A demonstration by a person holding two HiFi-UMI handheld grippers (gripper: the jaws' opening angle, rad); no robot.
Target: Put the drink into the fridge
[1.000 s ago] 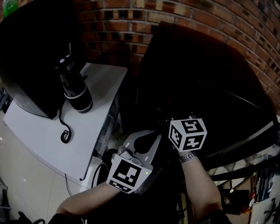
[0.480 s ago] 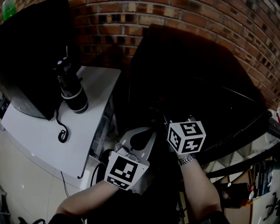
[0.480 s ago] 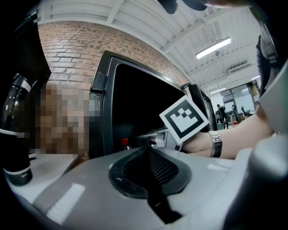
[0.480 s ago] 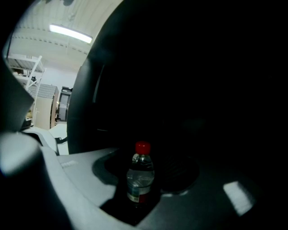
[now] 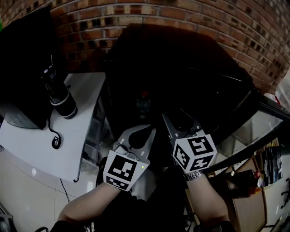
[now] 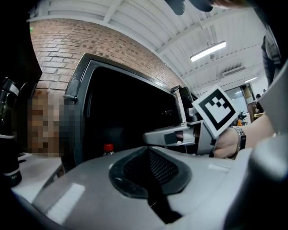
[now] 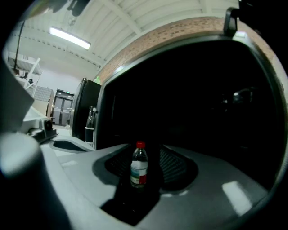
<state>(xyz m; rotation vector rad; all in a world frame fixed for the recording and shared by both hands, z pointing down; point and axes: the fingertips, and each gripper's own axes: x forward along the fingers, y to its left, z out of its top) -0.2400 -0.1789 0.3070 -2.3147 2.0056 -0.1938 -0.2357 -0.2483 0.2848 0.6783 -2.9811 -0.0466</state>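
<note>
Drink: I see a small clear bottle (image 7: 139, 170) with a red cap and a white-and-red label. It stands upright inside the dark fridge (image 6: 77, 85), whose door is open.
Drink against right tool: in the right gripper view the bottle sits in line with the gap between the jaws but farther in, apart from both pads.
Right tool (image 5: 180, 118): its jaws are spread, with nothing pinched and neither pad touching the bottle.
Drink against left tool: in the left gripper view only the red cap shows, over the left jaw and off to the left of the tool's line.
Left tool (image 5: 152, 131): its jaws are pressed together and there is nothing between them.
Tools together: in the head view they are side by side at the fridge opening, both pointing inward. The bottle is a faint shape beyond their tips.
Wrist: a metal watch (image 5: 195, 163) sits just behind the right tool's marker cube.
Counter (image 5: 36, 140): it is white and stands left of the fridge. On it are a black cylinder with a white band (image 5: 59, 93) and a looped black cable (image 5: 54, 141).
Backdrop: a red brick wall (image 5: 136, 13) runs behind the fridge.
</note>
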